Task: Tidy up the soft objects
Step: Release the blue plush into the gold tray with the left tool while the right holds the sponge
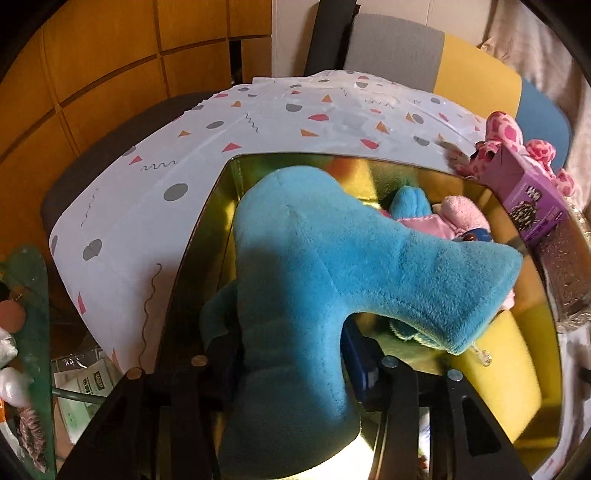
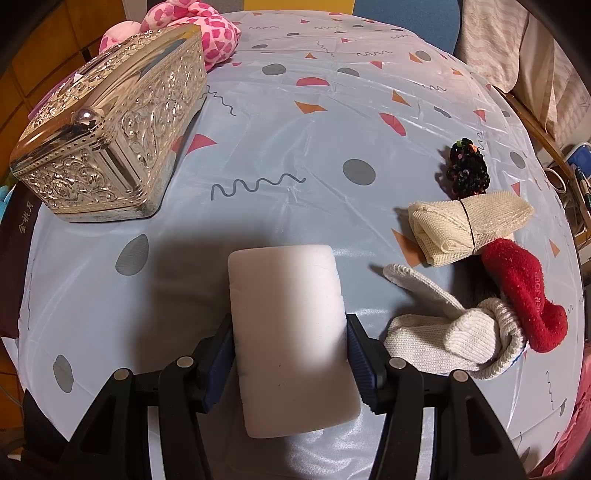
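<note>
My left gripper (image 1: 291, 365) is shut on a large blue plush toy (image 1: 332, 258) and holds it over an open gold-lined box (image 1: 207, 229) with a small blue and pink plush (image 1: 436, 214) and a yellow soft item (image 1: 506, 354) inside. My right gripper (image 2: 290, 354) is shut on a white foam sponge (image 2: 291, 325) just above the patterned tablecloth (image 2: 295, 140). To its right lie a red sock (image 2: 524, 291), white knit gloves (image 2: 443, 332), a rolled cream cloth (image 2: 469, 225) and a black sequined scrunchie (image 2: 465, 170).
An ornate silver box (image 2: 110, 136) stands at the table's left, with a pink spotted plush (image 2: 210, 33) behind it. That plush (image 1: 506, 147) and a purple carton (image 1: 528, 199) sit at the gold box's right rim. A chair (image 1: 424, 55) stands behind the table.
</note>
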`<control>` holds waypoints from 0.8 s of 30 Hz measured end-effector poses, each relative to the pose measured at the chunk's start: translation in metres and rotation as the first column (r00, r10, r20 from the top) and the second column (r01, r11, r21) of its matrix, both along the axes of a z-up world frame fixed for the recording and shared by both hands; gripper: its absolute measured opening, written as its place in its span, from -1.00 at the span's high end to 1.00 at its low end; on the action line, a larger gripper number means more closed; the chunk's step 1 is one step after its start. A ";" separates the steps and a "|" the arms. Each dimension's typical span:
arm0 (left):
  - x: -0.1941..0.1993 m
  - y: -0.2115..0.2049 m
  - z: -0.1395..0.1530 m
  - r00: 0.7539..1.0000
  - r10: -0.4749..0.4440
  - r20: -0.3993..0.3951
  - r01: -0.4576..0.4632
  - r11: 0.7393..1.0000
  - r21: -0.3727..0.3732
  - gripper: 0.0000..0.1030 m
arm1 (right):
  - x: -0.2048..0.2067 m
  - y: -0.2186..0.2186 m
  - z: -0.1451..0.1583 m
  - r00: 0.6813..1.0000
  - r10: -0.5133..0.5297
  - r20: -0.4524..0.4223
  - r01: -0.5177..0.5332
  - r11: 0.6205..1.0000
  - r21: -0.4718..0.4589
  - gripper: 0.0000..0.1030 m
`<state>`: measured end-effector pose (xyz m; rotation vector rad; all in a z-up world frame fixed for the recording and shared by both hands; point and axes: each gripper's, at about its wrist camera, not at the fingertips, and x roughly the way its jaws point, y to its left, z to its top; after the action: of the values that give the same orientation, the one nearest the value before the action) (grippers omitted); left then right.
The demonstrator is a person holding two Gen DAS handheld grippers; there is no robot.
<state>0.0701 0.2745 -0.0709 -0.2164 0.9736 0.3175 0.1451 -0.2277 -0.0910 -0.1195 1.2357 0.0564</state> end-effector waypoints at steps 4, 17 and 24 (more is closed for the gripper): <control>-0.004 -0.002 0.007 1.000 -0.001 0.019 0.001 1.000 0.001 -0.35 | 0.000 0.000 0.000 1.000 0.002 0.001 -0.002 1.000 -0.003 -0.11; -0.043 -0.017 0.055 0.983 0.060 0.173 -0.074 0.994 0.075 -0.54 | 0.001 0.003 -0.003 1.000 0.010 0.005 -0.010 1.000 -0.018 -0.11; -0.063 -0.040 0.077 0.967 0.045 0.250 -0.063 0.996 0.065 -0.57 | -0.001 0.006 -0.004 1.000 0.020 0.012 -0.019 0.999 -0.036 -0.11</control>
<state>0.0070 0.2342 0.0057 -0.2118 0.7083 0.3660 0.1442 -0.2219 -0.0952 -0.1629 1.2240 0.0504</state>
